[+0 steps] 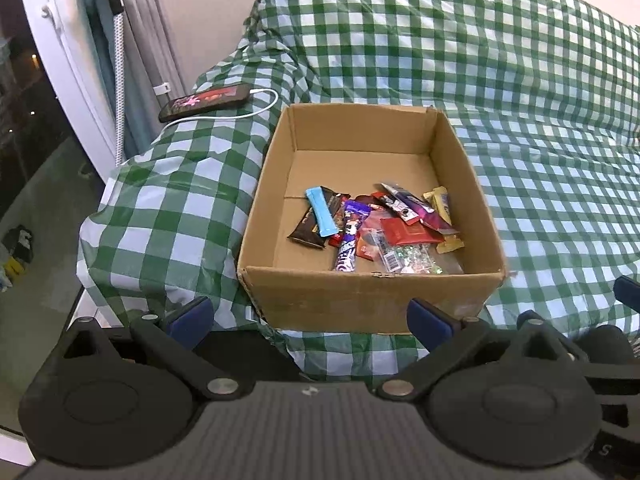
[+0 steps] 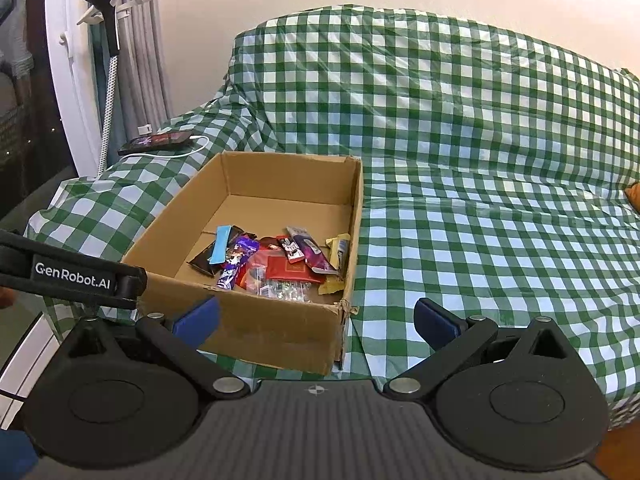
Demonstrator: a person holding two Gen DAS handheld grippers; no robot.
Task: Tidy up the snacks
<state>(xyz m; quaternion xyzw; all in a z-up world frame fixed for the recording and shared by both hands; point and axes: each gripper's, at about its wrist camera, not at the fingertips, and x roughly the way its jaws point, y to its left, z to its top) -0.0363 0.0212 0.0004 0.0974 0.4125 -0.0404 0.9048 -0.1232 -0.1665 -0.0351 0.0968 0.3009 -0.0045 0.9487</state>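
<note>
A green-and-white checked cloth covers a sofa, back and seat alike. On its draped left arm lies a phone, screen lit, with a white cable plugged into its end. Beside it stand grey curtains, a white door frame and a black-handled pole.

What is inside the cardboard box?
The cardboard box holds a pile of snacks at its near end; the far floor is bare. Whatever lies beneath the pile is covered.
</note>
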